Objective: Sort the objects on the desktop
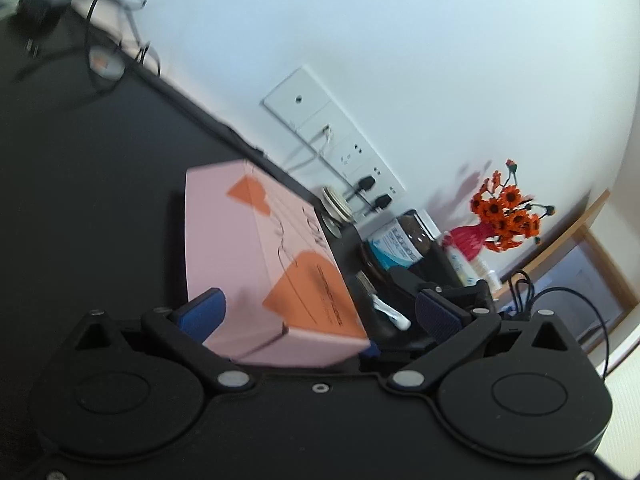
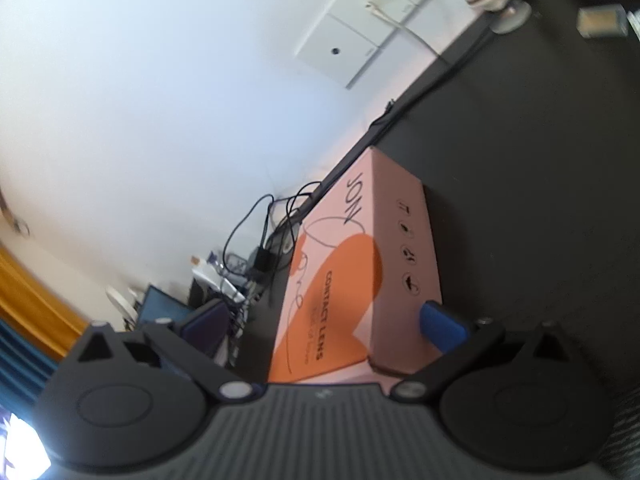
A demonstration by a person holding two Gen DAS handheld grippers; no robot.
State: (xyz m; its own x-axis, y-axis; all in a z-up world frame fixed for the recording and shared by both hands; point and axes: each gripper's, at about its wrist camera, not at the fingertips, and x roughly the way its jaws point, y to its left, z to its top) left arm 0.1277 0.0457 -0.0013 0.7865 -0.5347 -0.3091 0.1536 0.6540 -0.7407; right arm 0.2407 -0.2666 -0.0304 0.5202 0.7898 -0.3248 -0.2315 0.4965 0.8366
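Jaws of both grippers stand wide apart: left gripper (image 1: 320, 314) and right gripper (image 2: 324, 326) each straddle one end of pink contact lens box (image 1: 264, 256) (image 2: 352, 280), frame centre, on black desk (image 1: 100, 160).

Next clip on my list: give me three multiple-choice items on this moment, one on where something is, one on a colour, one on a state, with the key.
1. Where do the wall sockets sit?
A. above the desk's back edge
B. on the floor
C. on the box

2. What colour are the flowers in the red vase?
A. white
B. orange
C. blue

3. How do the left gripper and right gripper stand around the contact lens box?
A. both shut on nothing
B. open, box between the fingers
C. both turned away from it

Key: A, the plates are on the wall behind the black desk; B, the petals are orange; C is wrong, so B: each view shows spread fingers either side of the box.
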